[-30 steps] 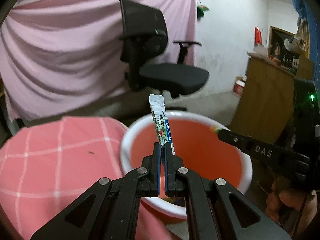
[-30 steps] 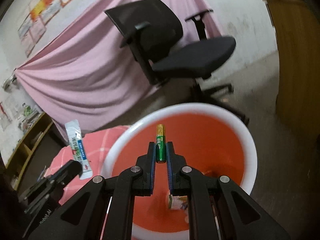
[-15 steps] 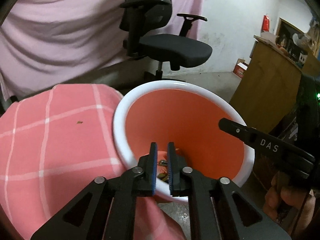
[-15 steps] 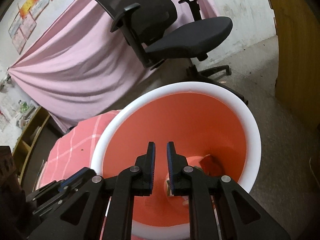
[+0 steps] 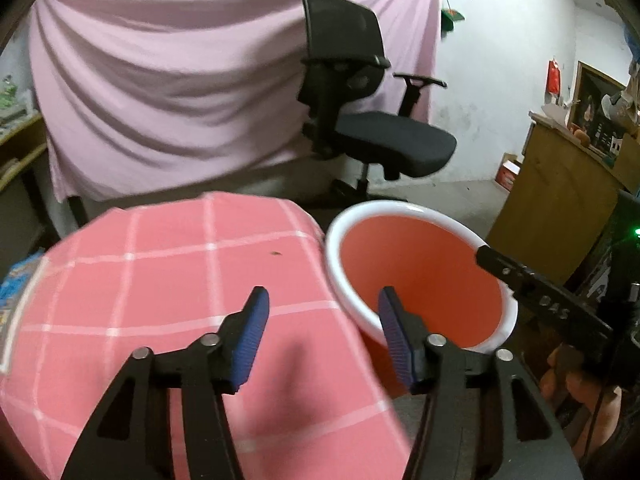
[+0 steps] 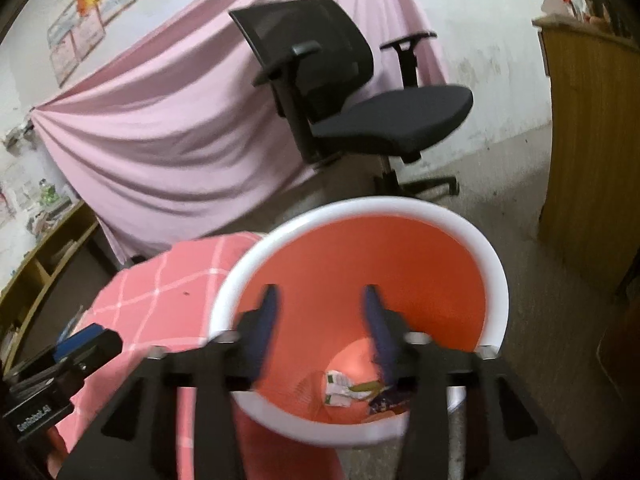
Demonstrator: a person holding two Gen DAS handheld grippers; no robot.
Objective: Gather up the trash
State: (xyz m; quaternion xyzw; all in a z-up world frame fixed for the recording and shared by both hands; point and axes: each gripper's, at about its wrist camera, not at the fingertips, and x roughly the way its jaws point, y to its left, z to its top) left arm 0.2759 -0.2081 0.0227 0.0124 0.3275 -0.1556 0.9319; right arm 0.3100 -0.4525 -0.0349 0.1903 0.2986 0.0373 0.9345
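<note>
An orange bin with a white rim (image 5: 420, 216) (image 6: 360, 208) stands on the floor beside a table under a pink checked cloth (image 5: 160, 280) (image 6: 160, 292). Several wrappers (image 6: 340, 390) lie on the bin's bottom. My left gripper (image 5: 322, 300) hovers over the cloth's right edge, its jaws opening with nothing between them. My right gripper (image 6: 320, 300) hangs above the bin's mouth, blurred, its jaws also opening and empty. One black finger of the right gripper (image 5: 532, 292) crosses the bin's right rim in the left wrist view. The left gripper's blue-padded finger (image 6: 80, 344) shows low on the left in the right wrist view.
A black office chair (image 5: 360, 120) (image 6: 340, 92) stands behind the bin before a pink drape (image 5: 180, 80). A wooden cabinet (image 5: 560, 200) (image 6: 592, 140) is to the right. Low wooden shelves (image 6: 40, 272) run along the left. A blue packet (image 5: 18, 280) lies at the cloth's left edge.
The left gripper let go of its white sachet and the right its green battery; both are gone from the jaws. Both grippers opened wide, and the left swung left over the cloth.
</note>
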